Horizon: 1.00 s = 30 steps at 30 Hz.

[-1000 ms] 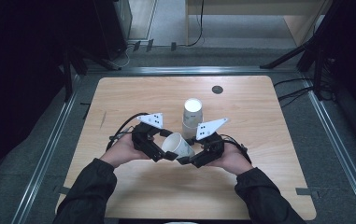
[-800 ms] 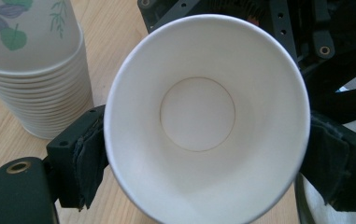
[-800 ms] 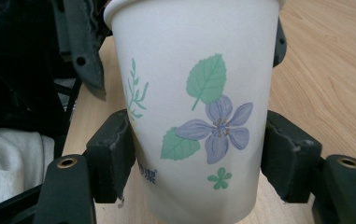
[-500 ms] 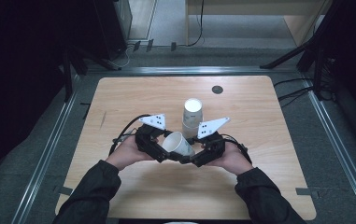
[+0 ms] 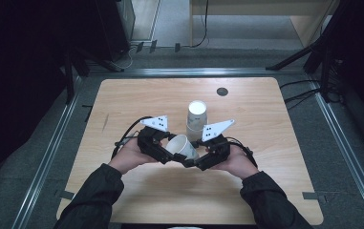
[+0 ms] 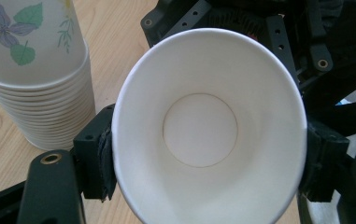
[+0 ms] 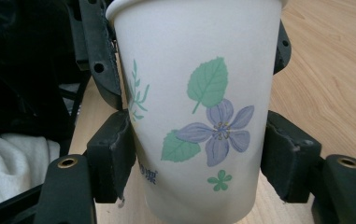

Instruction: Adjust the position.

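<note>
Left tool (image 5: 164,151): jaws just closed onto the paper cup (image 5: 182,146) rim at frame centre.
Right tool (image 5: 204,157): clamped on the cup's body.
Meaning: both grip; handover probably due.

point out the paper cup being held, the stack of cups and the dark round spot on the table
paper cup (image 6: 200,128): left gripper view, inner bottom.
stack of cups (image 5: 197,108): high view, white top of the stack.
dark round spot (image 5: 222,91): high view, its centre, far side of the table.
</note>
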### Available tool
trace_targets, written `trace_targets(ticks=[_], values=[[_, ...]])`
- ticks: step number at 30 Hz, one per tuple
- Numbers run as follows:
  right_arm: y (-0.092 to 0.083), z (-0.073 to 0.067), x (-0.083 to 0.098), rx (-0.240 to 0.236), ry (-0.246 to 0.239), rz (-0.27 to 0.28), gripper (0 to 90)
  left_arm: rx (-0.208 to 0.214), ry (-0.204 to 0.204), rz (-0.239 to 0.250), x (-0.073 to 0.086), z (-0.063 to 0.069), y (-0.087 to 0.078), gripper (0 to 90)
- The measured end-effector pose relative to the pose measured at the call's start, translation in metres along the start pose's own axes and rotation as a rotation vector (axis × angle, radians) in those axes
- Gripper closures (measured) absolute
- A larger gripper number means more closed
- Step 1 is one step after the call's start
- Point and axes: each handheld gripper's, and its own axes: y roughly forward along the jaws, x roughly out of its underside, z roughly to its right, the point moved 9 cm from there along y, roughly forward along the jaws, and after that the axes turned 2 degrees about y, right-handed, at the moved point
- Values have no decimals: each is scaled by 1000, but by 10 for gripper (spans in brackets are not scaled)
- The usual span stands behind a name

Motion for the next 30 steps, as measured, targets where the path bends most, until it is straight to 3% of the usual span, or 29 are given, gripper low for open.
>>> trace_targets(ticks=[6, 11, 13, 21, 30], values=[[0, 0, 0, -1, 3, 0, 318, -2, 4, -2, -1, 0, -1, 239], [1, 0, 2, -4, 7, -17, 255, -13, 4, 5, -3, -1, -5, 239], [2, 2, 5, 29, -14, -35, 236, -19, 4, 9, -4, -2, -8, 239], [3, 4, 12, 70, -26, -67, 203, -38, -5, 17, -5, -6, -20, 239], [-2, 19, 18, 214, -7, -39, 202, -89, -30, -1, -2, -17, -34, 239]])
